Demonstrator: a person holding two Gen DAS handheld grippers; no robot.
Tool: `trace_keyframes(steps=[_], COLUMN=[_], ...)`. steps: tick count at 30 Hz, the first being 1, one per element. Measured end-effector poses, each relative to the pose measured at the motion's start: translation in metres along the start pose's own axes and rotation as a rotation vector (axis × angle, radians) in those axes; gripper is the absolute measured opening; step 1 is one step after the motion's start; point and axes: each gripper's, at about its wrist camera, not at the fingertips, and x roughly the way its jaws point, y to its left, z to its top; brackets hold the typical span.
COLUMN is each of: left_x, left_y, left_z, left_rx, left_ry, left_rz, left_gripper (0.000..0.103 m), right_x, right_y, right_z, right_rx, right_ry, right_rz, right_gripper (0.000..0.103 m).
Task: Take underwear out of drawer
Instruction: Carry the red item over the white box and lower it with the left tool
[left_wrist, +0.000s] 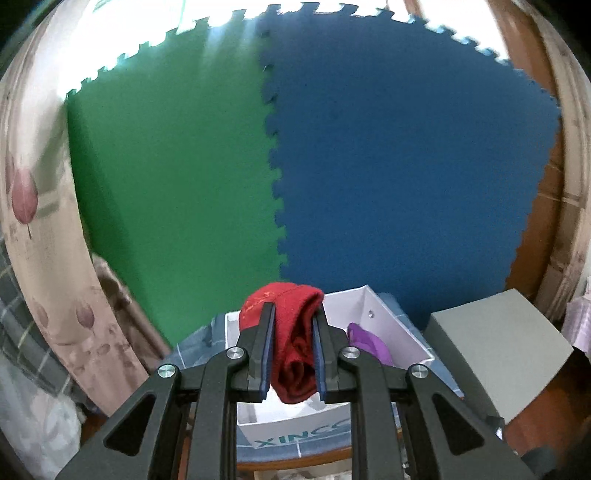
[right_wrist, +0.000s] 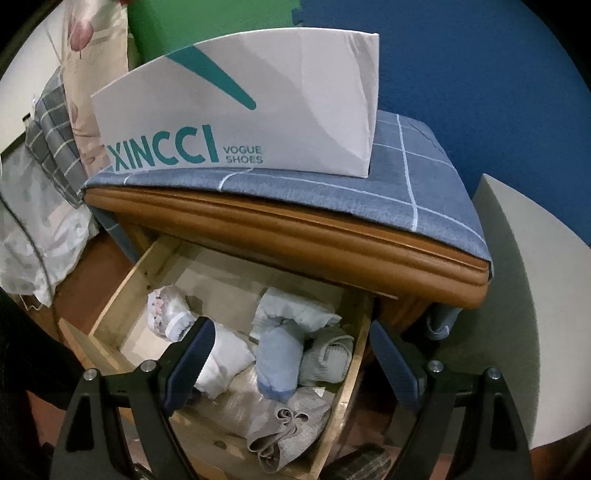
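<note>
We hold red underwear (left_wrist: 291, 332) clamped in left gripper (left_wrist: 293, 343), above white shoe box (left_wrist: 391, 321). Right gripper (right_wrist: 291, 354) gapes empty over open drawer (right_wrist: 110, 306) holding several more rolled garments. Step: transfer. Next, we judge: drop into box.

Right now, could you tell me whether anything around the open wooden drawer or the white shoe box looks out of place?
Nothing looks damaged or spilled. The open wooden drawer holds loosely bundled pale garments, untidy but contained. The white cardboard shoe box sits square on the blue checked cloth, a purple garment inside. The left gripper holds a red garment.
</note>
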Motion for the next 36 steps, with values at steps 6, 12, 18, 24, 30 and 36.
trace_keyframes(steps=[6, 12, 18, 24, 30, 36], left_x=[0.05, 0.088, 0.118, 0.135, 0.147, 0.163], left_y=[0.019, 0.02, 0.018, 0.023, 0.026, 0.03], left_z=[-0.007, -0.023, -0.04, -0.053, -0.059, -0.064], left_rx=[-0.097, -0.106, -0.097, -0.105, -0.108, -0.102], left_ry=[0.108, 0.189, 0.257, 0.289, 0.312, 0.333], left_rz=[0.035, 0.07, 0.092, 0.108, 0.12, 0.138], left_gripper=[0.016, 0.016, 0.016, 0.016, 0.016, 0.016], right_x=[-0.001, 0.0, 0.002, 0.003, 0.004, 0.006], right_y=[-0.004, -0.001, 0.001, 0.002, 0.003, 0.004], right_z=[0.001, 0.001, 0.0, 0.0, 0.001, -0.001], right_rx=[0.02, 0.016, 0.011, 0.009, 0.01, 0.006], right_ry=[-0.001, 0.008, 0.014, 0.019, 0.027, 0.036], right_rz=[0.015, 0.022, 0.032, 0.033, 0.039, 0.04], right_gripper=[0.088, 0.088, 0.088, 0.088, 0.088, 0.088])
